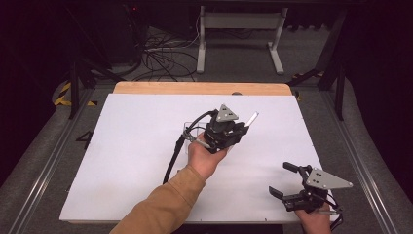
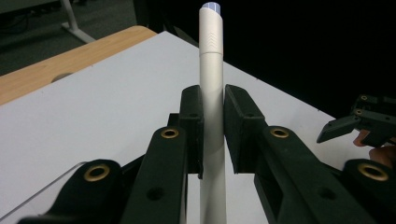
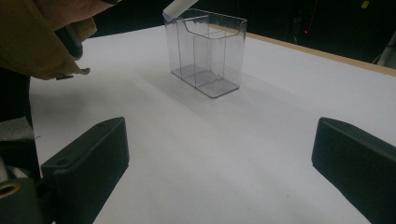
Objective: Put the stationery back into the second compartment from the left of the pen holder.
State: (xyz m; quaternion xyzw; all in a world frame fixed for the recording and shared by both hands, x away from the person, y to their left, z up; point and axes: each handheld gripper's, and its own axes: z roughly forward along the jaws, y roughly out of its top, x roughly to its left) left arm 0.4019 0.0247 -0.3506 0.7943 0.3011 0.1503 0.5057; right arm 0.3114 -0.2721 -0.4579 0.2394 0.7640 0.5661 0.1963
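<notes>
My left gripper (image 1: 241, 127) hovers over the middle of the white table (image 1: 122, 161), shut on a pale grey marker (image 1: 252, 118). In the left gripper view the marker (image 2: 210, 70) stands between the jaws of the left gripper (image 2: 213, 100), with its capped end pointing away. A clear plastic box (image 3: 208, 51) with several compartments stands upright on the table. One end of the marker (image 3: 176, 7) hangs just above the box's near-left corner. My right gripper (image 1: 283, 179) rests near the front right corner, open and holding nothing. Its jaws are spread wide in the right gripper view (image 3: 219, 135).
A wooden strip (image 1: 195, 88) runs along the table's far edge. A tan sleeve (image 1: 165, 204) crosses the front middle of the table. The right gripper (image 2: 359, 123) shows far right in the left gripper view. Cables and a desk frame (image 1: 238, 29) lie on the floor beyond.
</notes>
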